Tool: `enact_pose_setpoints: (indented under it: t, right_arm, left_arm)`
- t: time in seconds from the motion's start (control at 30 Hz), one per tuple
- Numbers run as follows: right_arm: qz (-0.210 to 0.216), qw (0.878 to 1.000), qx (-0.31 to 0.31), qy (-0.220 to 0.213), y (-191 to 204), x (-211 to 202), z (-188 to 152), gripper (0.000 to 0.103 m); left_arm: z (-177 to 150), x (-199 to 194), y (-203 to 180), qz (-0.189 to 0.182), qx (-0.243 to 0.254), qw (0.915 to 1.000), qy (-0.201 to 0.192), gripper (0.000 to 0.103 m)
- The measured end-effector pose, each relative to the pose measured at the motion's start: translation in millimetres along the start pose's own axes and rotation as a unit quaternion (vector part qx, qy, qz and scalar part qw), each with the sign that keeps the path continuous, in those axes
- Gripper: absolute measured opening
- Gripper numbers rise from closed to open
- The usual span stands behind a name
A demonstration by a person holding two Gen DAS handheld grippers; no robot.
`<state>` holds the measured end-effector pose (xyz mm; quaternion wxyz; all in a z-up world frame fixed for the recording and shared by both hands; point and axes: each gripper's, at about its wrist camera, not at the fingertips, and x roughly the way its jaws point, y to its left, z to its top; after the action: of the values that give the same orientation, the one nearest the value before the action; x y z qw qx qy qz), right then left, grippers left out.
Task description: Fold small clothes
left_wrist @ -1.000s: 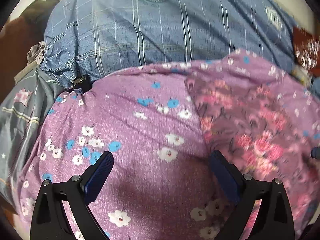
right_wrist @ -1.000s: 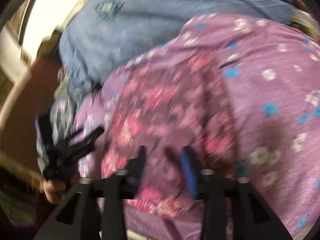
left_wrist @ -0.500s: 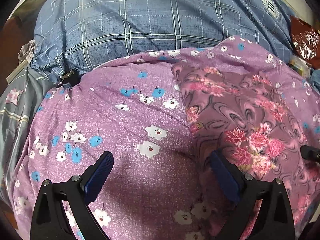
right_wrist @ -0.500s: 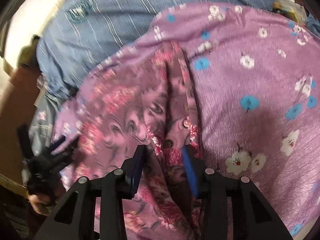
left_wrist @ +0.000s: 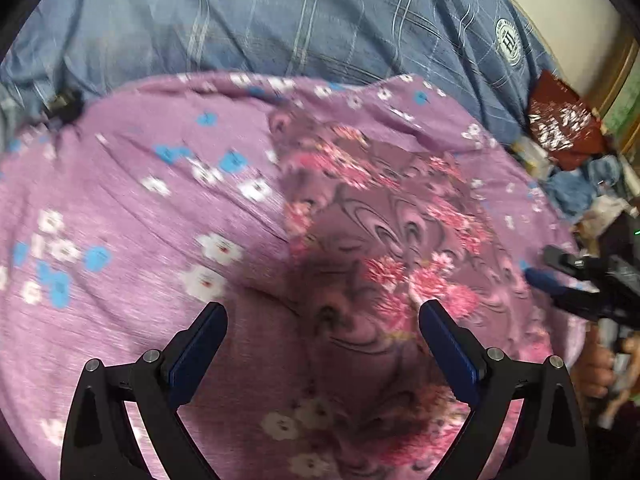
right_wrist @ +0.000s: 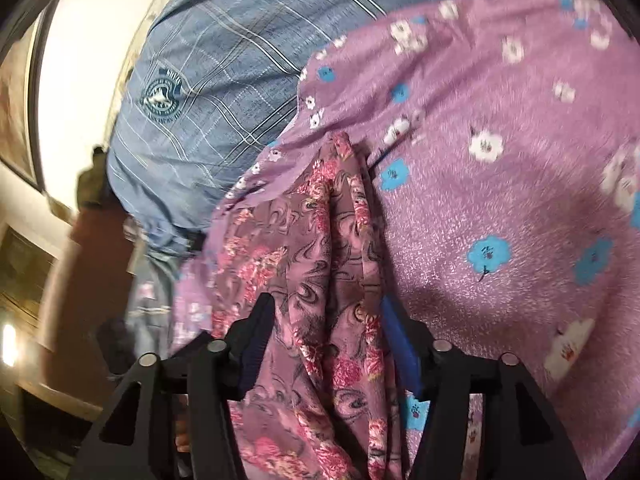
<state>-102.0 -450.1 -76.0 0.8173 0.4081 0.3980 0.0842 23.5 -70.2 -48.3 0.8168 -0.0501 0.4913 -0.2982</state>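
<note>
A small mauve garment with pink flowers (left_wrist: 384,240) lies spread on a purple sheet with white and blue flowers (left_wrist: 132,208). My left gripper (left_wrist: 322,320) is open, hovering over the garment's near edge. My right gripper (right_wrist: 326,312) has its jaws partly closed around a raised fold of the garment (right_wrist: 320,248), which runs between its fingers. The right gripper also shows at the right edge of the left wrist view (left_wrist: 580,280).
A blue plaid blanket (left_wrist: 304,20) covers the bed behind the purple sheet. A dark red cloth (left_wrist: 560,124) and blue clutter (left_wrist: 580,184) lie at the far right. A cream wall (right_wrist: 80,60) and wooden furniture stand to the left in the right wrist view.
My left gripper moved right, over the flowered garment. My right gripper moved forward along the garment's fold, which now bunches between its fingers.
</note>
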Motion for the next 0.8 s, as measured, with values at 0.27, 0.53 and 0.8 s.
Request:
enact_pose_setpoints:
  t: [0.27, 0.53, 0.8]
  right_arm:
    - [0.038, 0.998, 0.028, 0.049, -26, 25, 17, 0.061]
    - [0.072, 0.994, -0.007, 0.087, -8, 48, 15, 0.063]
    - [0.067, 0.992, -0.044, 0.099, 7, 64, 9, 0.062]
  left_arm:
    - [14, 10, 30, -0.093, -0.045, 0.9943, 0.027, 0.097]
    - [22, 21, 49, -0.136, -0.076, 0.9872, 0.032, 0.097]
    - [26, 31, 47, -0.15, -0.066, 0.9861, 0.031, 0.096]
